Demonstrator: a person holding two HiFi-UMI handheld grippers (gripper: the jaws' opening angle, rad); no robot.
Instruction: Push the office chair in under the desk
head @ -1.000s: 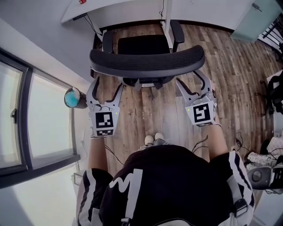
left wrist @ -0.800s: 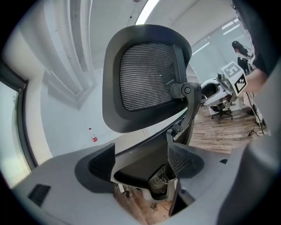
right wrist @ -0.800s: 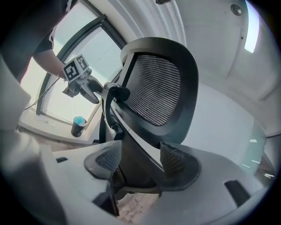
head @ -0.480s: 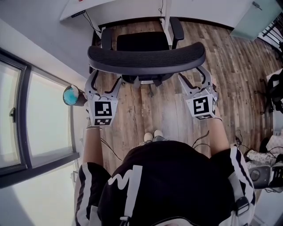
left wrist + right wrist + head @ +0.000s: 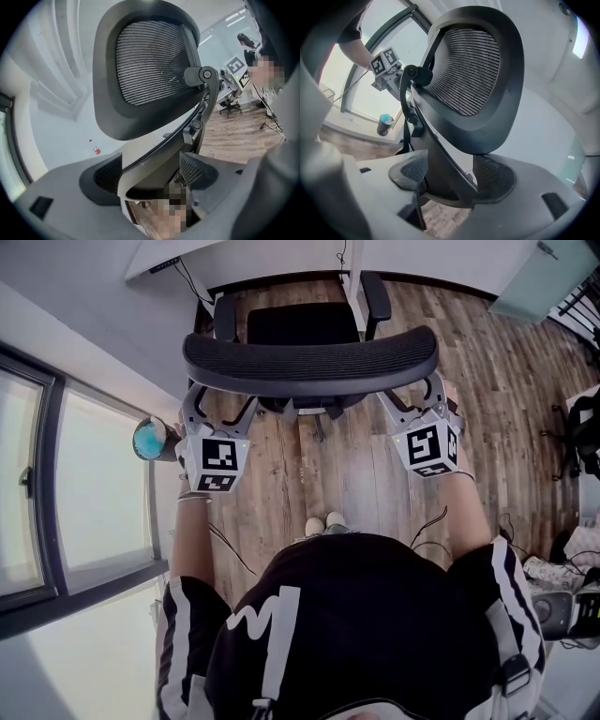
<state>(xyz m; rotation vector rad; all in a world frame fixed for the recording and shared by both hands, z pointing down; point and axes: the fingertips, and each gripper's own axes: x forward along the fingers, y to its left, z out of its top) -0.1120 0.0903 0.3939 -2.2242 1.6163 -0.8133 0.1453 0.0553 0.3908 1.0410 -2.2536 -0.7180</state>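
My left gripper (image 5: 220, 412) and right gripper (image 5: 412, 401) have just been opening and stand wide, each astride the chair (image 5: 309, 360) back's frame, seemingly unclamped. The chair faces the desk (image 5: 216, 254). An uneven push could swivel it into the desk leg (image 5: 352, 292).

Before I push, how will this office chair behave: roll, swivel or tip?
The office chair will probably glide on the smooth wooden floor, though its wheels are hidden. Pushed high on the mesh backrest, it may recline or flex before moving. An off-centre push would likely swivel it against the desk leg.
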